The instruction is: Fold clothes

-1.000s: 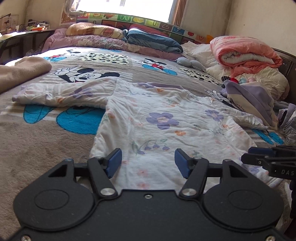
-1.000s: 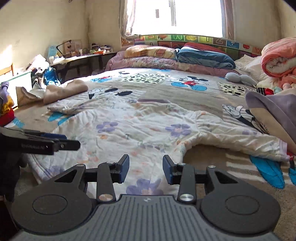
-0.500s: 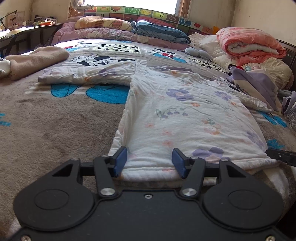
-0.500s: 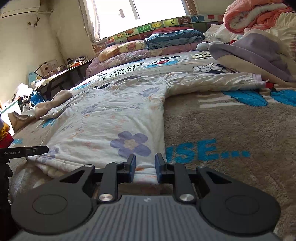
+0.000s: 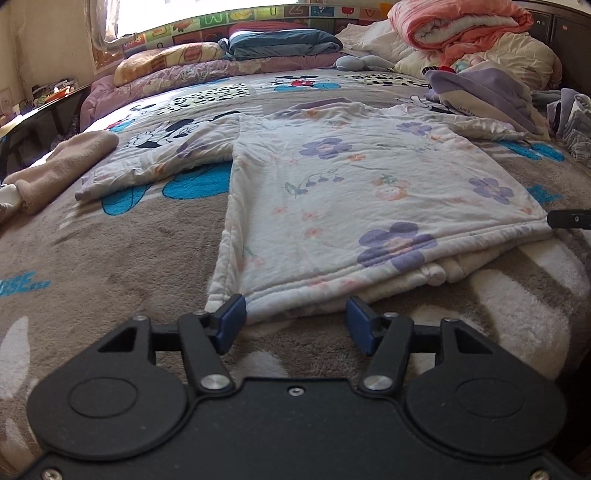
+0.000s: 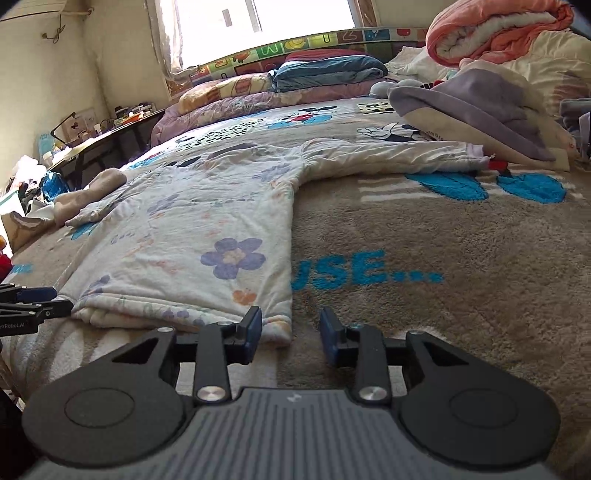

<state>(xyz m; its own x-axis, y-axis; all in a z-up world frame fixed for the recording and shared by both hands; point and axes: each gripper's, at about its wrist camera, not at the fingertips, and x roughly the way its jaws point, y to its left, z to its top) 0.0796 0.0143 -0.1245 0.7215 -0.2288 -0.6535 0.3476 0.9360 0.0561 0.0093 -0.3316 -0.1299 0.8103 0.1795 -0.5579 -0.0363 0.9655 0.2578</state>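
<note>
on the bed [image 5: 110,236], the floral top [image 5: 354,184] lies flat with sleeves spread, hem nearest, ready for folding. the left claw [image 5: 293,323] and right claw [image 6: 291,330] each gape empty at a hem corner, likely to grip there.

A: White top [image 5: 354,206], purple flowers, little orange blossoms on it.
B: Blanket [image 6: 443,240] is grey-brown, turquoise lettering and blobs, black-and-white cartoon mice.
A: Salmon-pink quilt [image 5: 461,26] and navy pillow [image 5: 280,42] behind.
</note>
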